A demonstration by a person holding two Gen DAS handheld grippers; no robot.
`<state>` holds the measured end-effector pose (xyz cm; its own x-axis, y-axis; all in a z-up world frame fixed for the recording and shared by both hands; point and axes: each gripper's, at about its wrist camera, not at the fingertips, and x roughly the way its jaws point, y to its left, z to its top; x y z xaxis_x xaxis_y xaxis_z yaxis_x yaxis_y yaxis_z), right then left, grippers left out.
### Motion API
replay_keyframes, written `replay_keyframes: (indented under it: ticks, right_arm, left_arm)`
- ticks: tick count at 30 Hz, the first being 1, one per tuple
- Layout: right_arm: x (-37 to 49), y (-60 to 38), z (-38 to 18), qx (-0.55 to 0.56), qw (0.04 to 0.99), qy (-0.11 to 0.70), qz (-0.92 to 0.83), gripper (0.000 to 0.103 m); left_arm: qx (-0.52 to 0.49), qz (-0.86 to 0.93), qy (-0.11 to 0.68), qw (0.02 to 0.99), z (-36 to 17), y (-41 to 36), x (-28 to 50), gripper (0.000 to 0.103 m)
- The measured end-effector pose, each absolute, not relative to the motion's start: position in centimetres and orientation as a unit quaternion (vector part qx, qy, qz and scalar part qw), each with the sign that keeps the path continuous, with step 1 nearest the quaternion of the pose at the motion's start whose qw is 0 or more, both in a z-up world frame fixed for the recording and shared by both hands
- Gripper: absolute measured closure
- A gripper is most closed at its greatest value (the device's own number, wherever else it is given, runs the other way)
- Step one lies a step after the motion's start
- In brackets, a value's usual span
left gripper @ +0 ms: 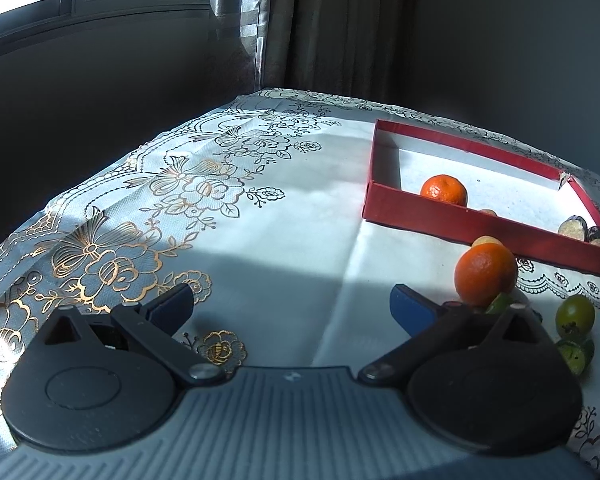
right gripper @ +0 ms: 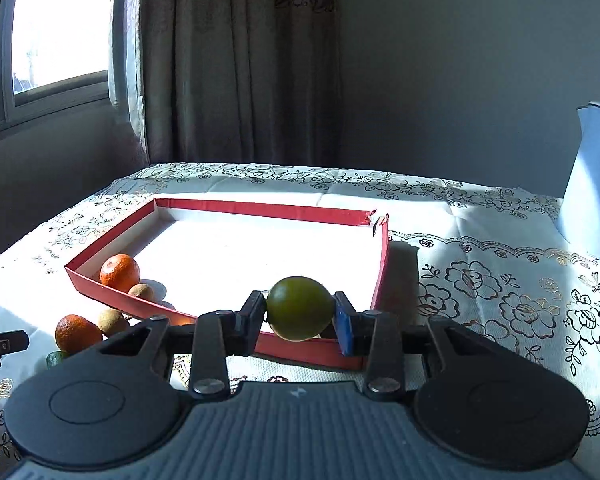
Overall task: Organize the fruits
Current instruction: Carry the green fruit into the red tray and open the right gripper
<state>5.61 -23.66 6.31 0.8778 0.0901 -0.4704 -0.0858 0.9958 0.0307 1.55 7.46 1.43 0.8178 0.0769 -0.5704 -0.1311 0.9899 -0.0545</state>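
Observation:
In the right wrist view my right gripper (right gripper: pixel 300 312) is shut on a round green fruit (right gripper: pixel 300 307), held above the near wall of the red box (right gripper: pixel 260 210). Inside the box lie a mandarin (right gripper: pixel 119 272) and a small brown fruit (right gripper: pixel 141 292). Outside its near-left corner sit another mandarin (right gripper: pixel 77 333) and a brown fruit (right gripper: pixel 112 321). In the left wrist view my left gripper (left gripper: pixel 292 306) hangs open over bare tablecloth. To its right are a mandarin (left gripper: pixel 485 274) and green fruits (left gripper: pixel 575 315); the red box (left gripper: pixel 480 222) holds a mandarin (left gripper: pixel 444 189) and small dark fruits (left gripper: pixel 574 227).
A floral tablecloth (right gripper: pixel 500 280) covers the table. A tall pale blue jug (right gripper: pixel 594 184) stands at the right edge. Curtains (right gripper: pixel 236 60), a window (right gripper: pixel 56 28) and a grey wall lie behind the table. The table drops off at the left edge (left gripper: pixel 80 196).

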Motion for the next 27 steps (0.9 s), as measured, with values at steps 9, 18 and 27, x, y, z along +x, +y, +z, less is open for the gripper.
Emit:
replay_keyframes:
  ticks: [9, 18, 27]
  right_arm:
    - [10.8, -24.0, 4.9, -0.004, 0.97, 0.242, 0.015, 0.066]
    - [13.2, -25.1, 3.0, 0.018, 0.965, 0.262, -0.003, 0.066]
    - [13.4, -25.3, 2.2, 0.037, 0.958, 0.286, 0.005, 0.055]
  left_arm:
    - [-0.045, 0.052, 0.3, 0.951, 1.4, 7.4, 1.6, 0.0]
    - [-0.046, 0.051, 0.302, 0.951, 1.3, 7.5, 1.8, 0.0]
    - [-0.048, 0.051, 0.302, 0.951, 1.3, 7.5, 1.8, 0.0]
